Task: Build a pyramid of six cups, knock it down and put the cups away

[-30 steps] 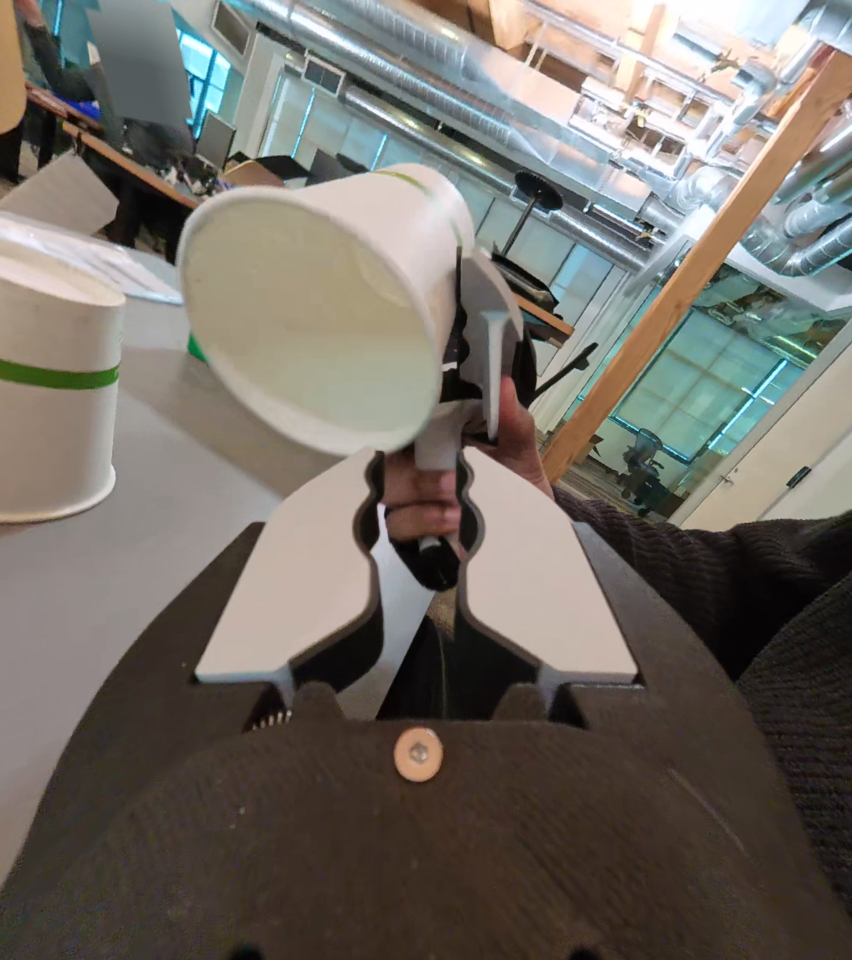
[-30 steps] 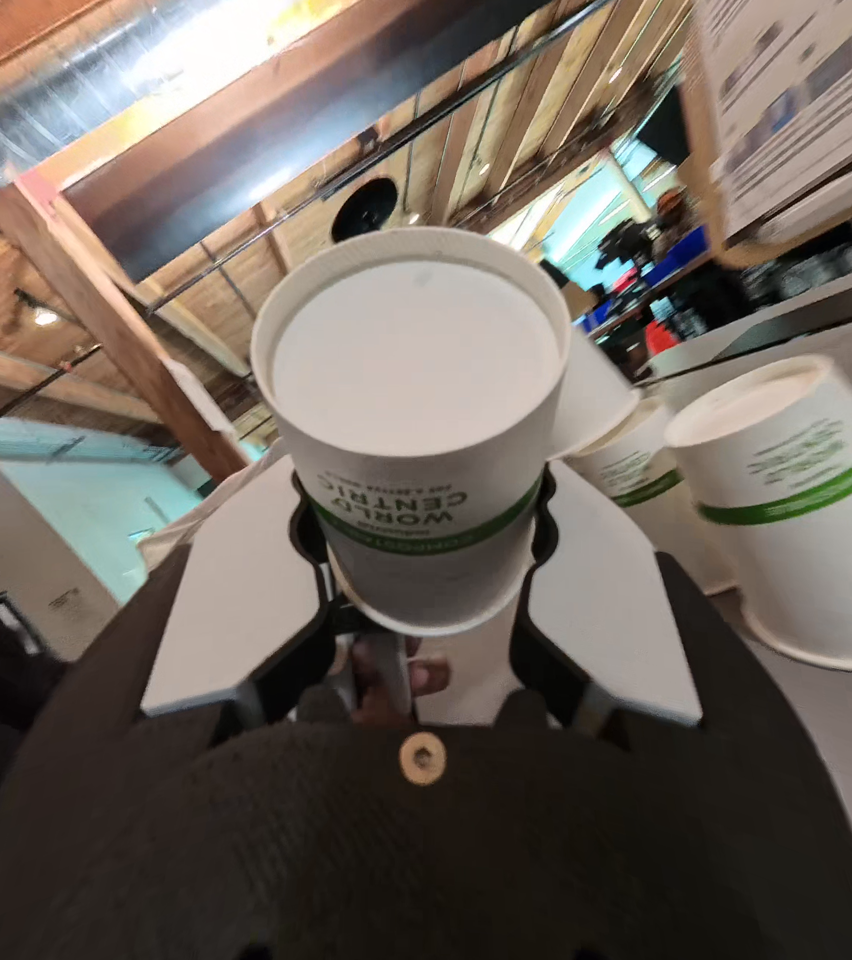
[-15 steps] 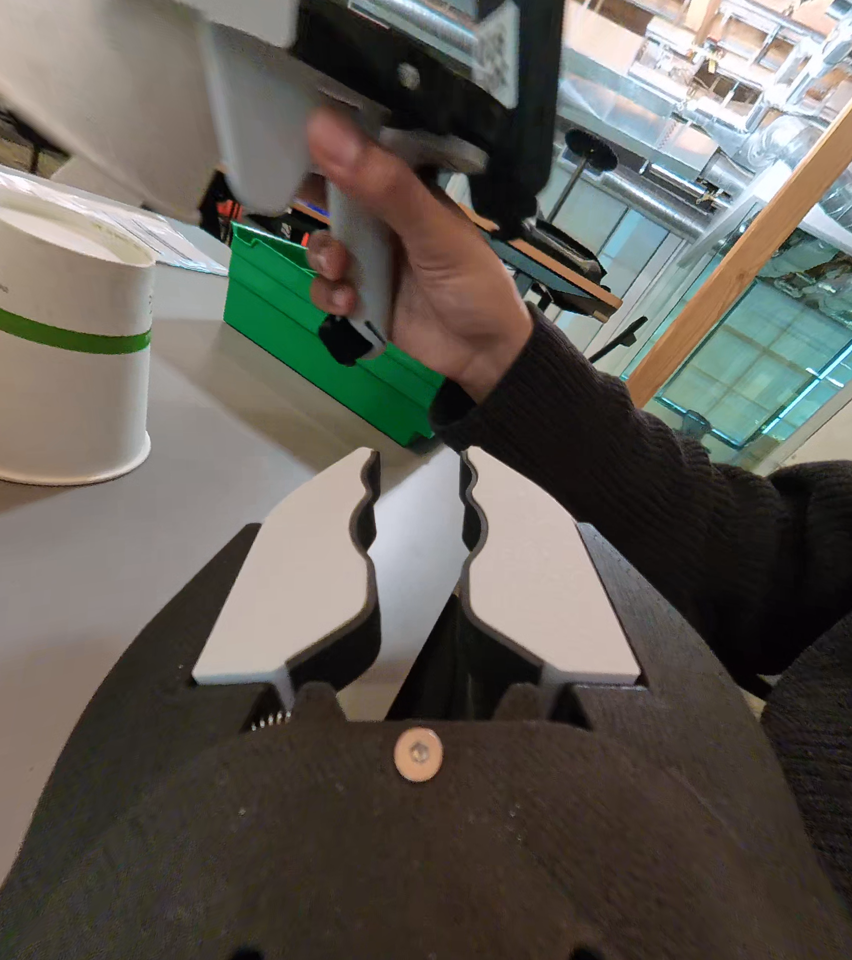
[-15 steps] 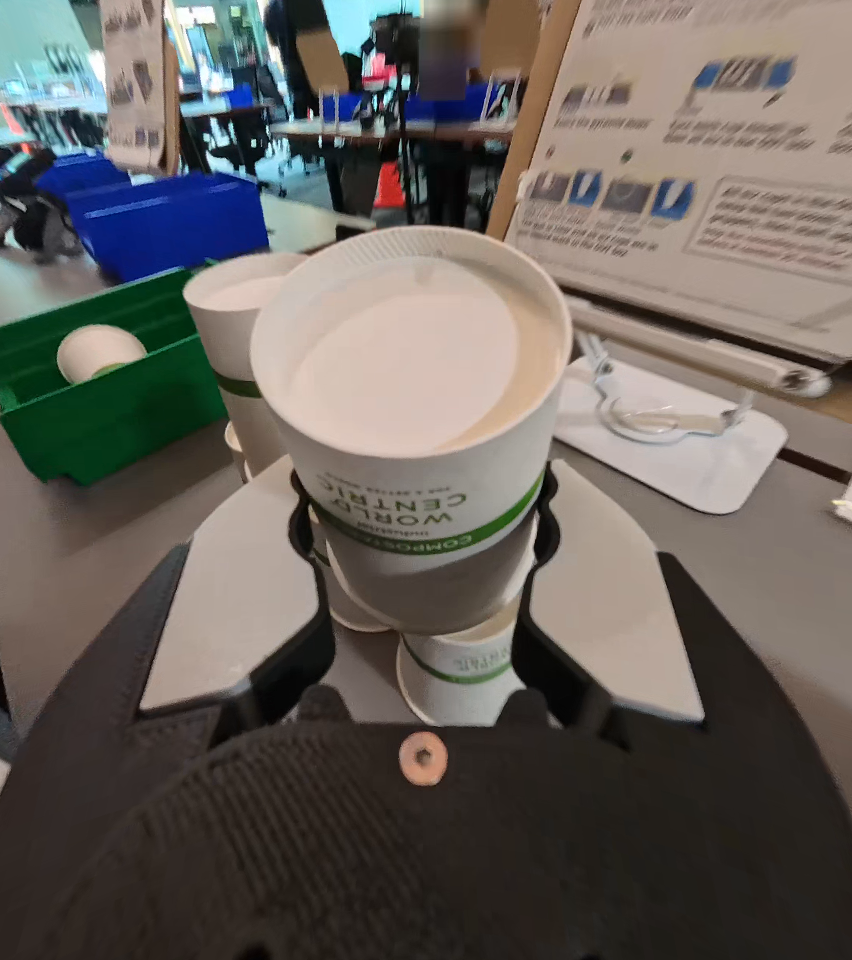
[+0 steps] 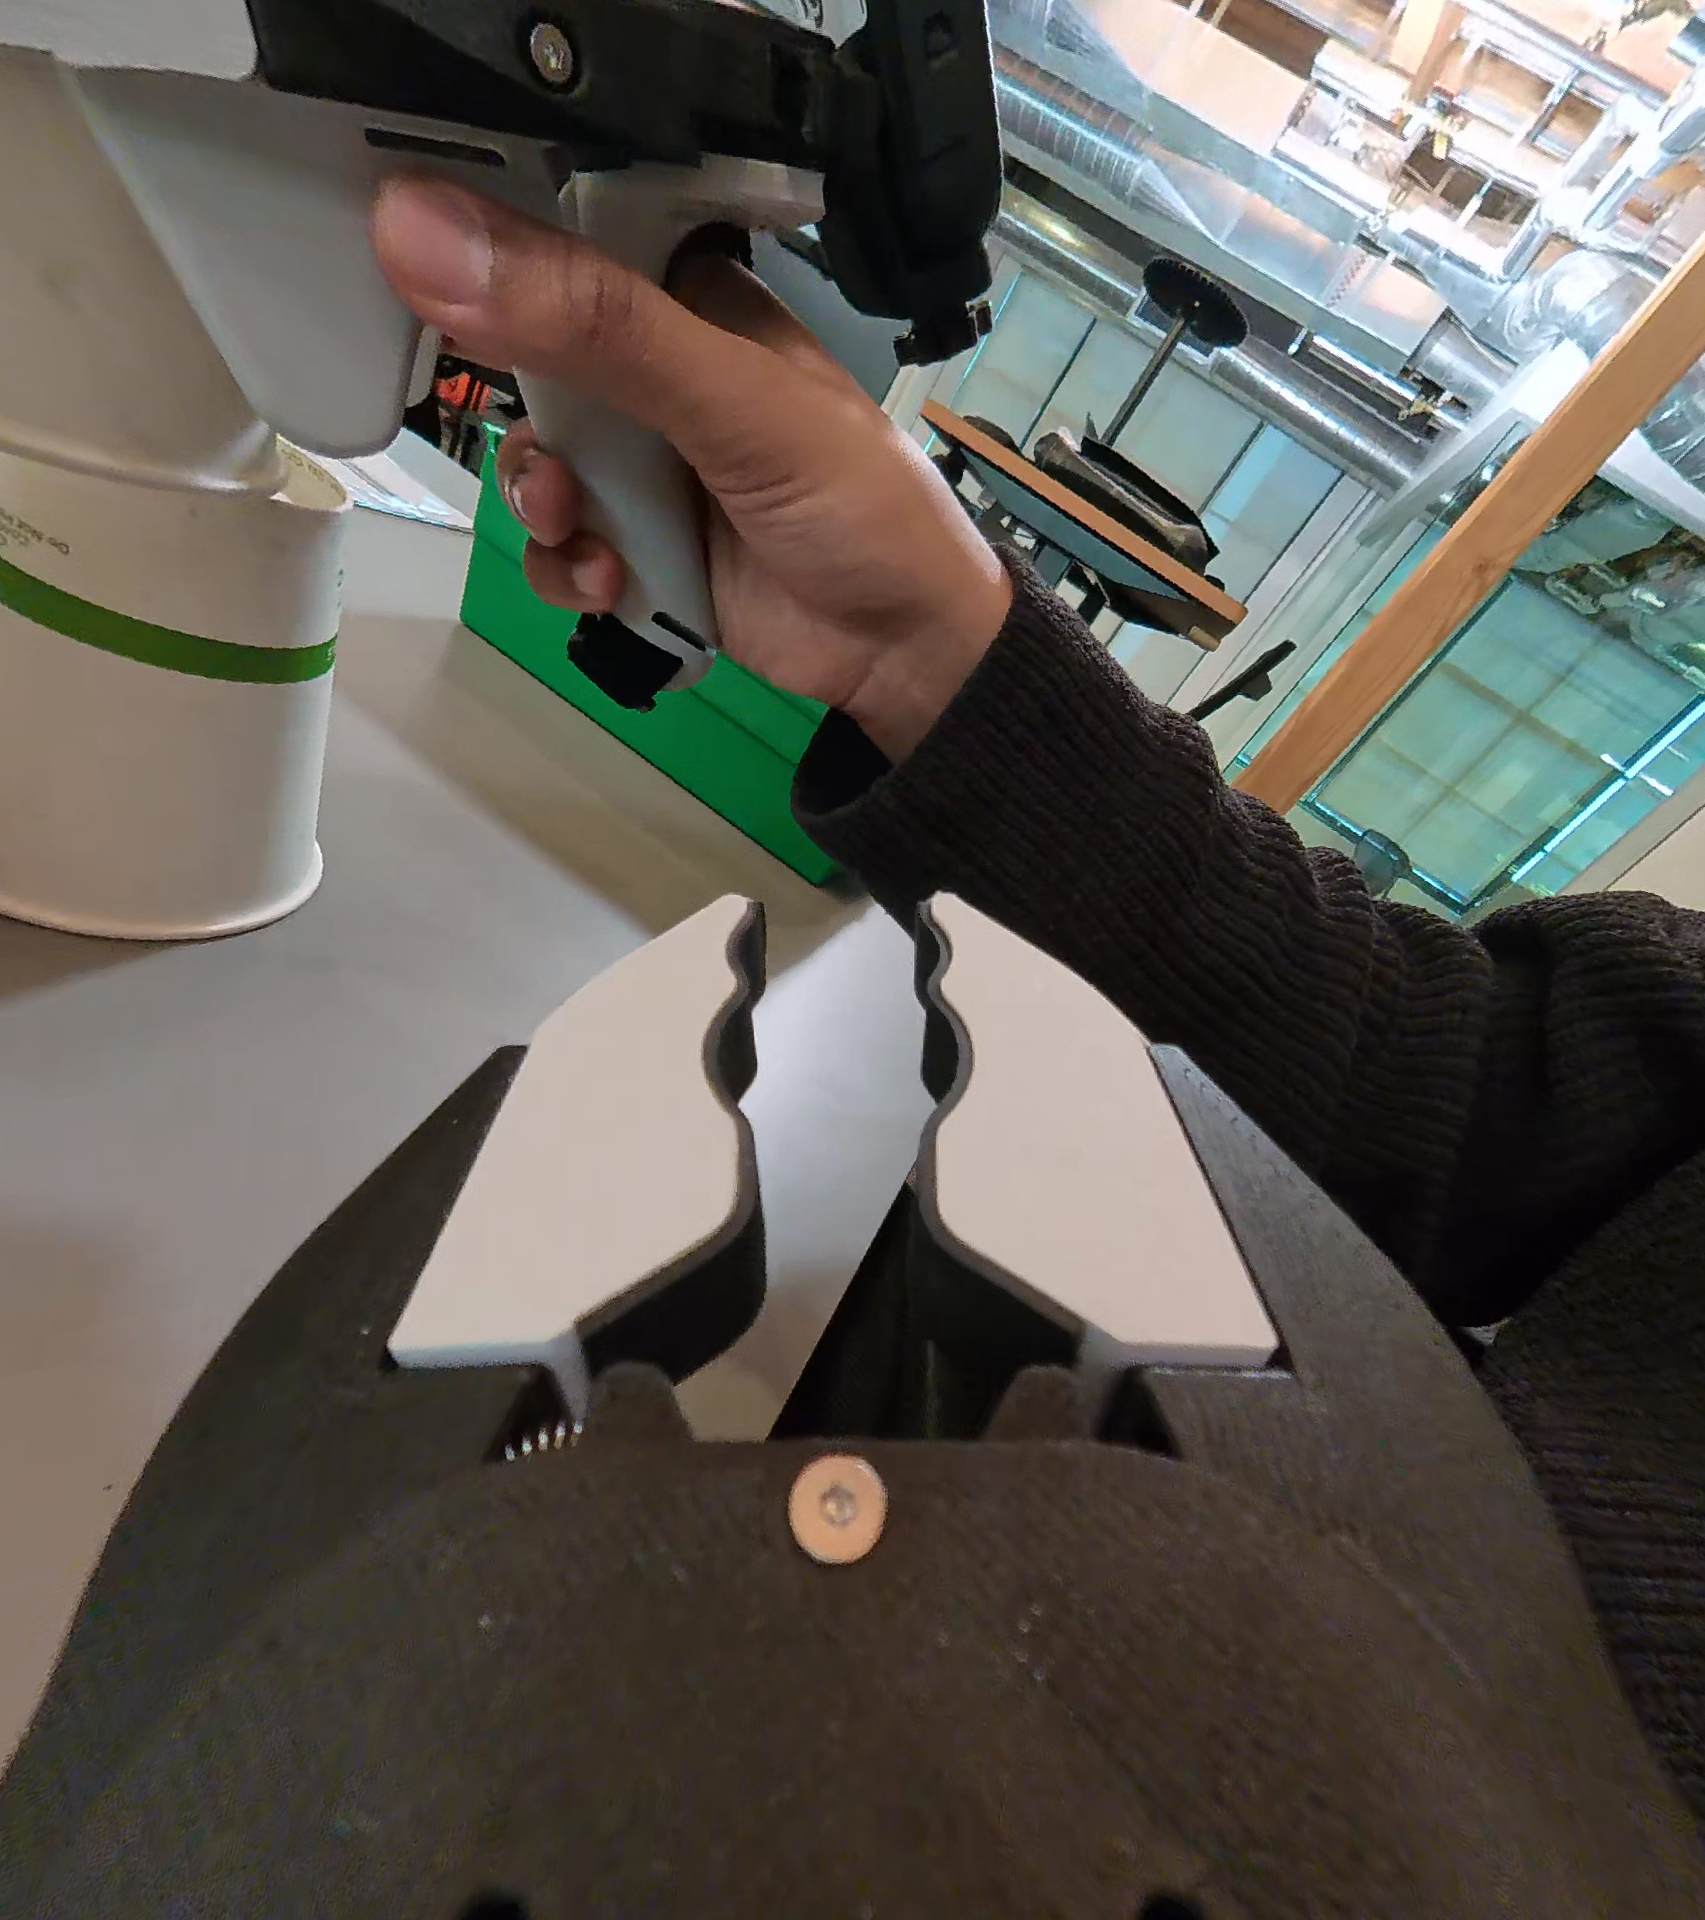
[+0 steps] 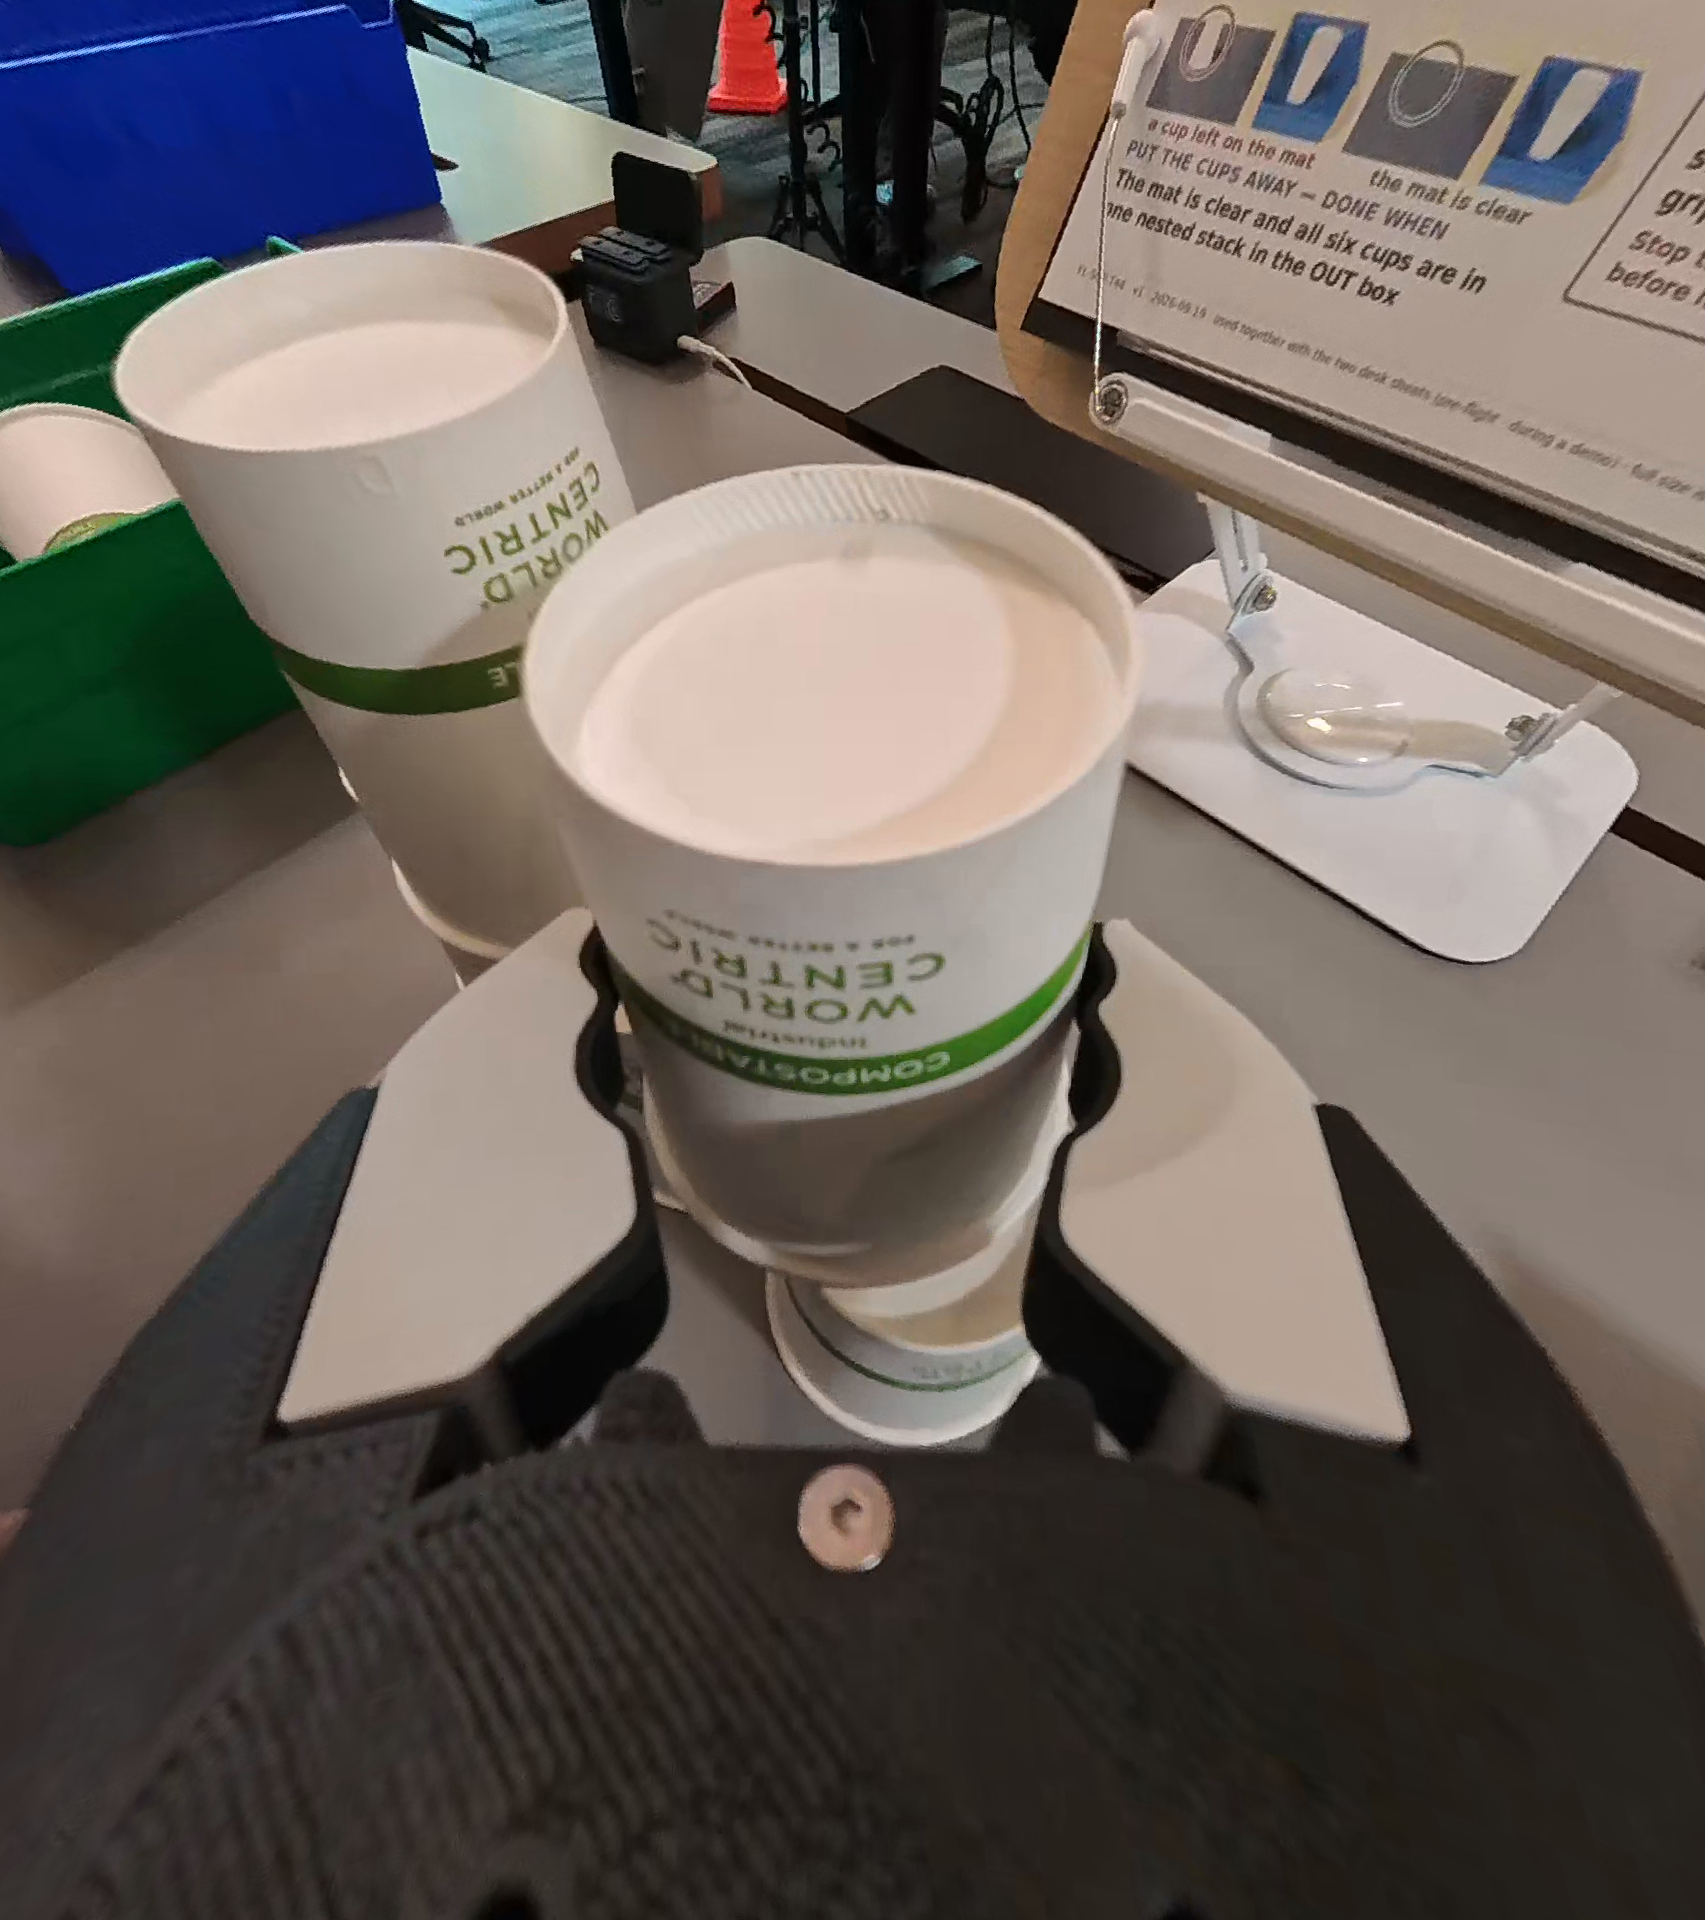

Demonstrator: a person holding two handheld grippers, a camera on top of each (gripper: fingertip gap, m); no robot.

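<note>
Grey table (image 6: 1450, 1091) underneath, spread across both views. Green bin (image 6: 48, 675) at the far left of the right wrist view, open-topped, with one white paper cup (image 6: 48, 478) lying on its side inside, mouth toward the camera. Blue bin (image 6: 152, 114) behind it, contents hidden. Printed instruction board (image 6: 1450, 208) on a white stand (image 6: 1399, 810) at the right, carrying pictures and dark lettering.

Right gripper (image 6: 843, 1049) clamped on a white paper cup with a green band (image 6: 827, 831), gripped on both sides at the band. Held upside down: flat base up and toward the camera, long axis upright and leaning slightly, mouth down over another upturned cup (image 6: 910, 1382) standing on the table below. Whether the two touch cannot be told. Green printed lettering on the held cup, inverted.

Taller upturned cup stack (image 6: 380, 540) just behind and left, near the green bin, same green band and lettering.

Left gripper (image 5: 837, 977) low over the table, empty, jaws narrowly apart. Beyond it a hand (image 5: 723, 436) in a dark knit sleeve (image 5: 1191, 883), wrapped round the other gripper's grey handle.
</note>
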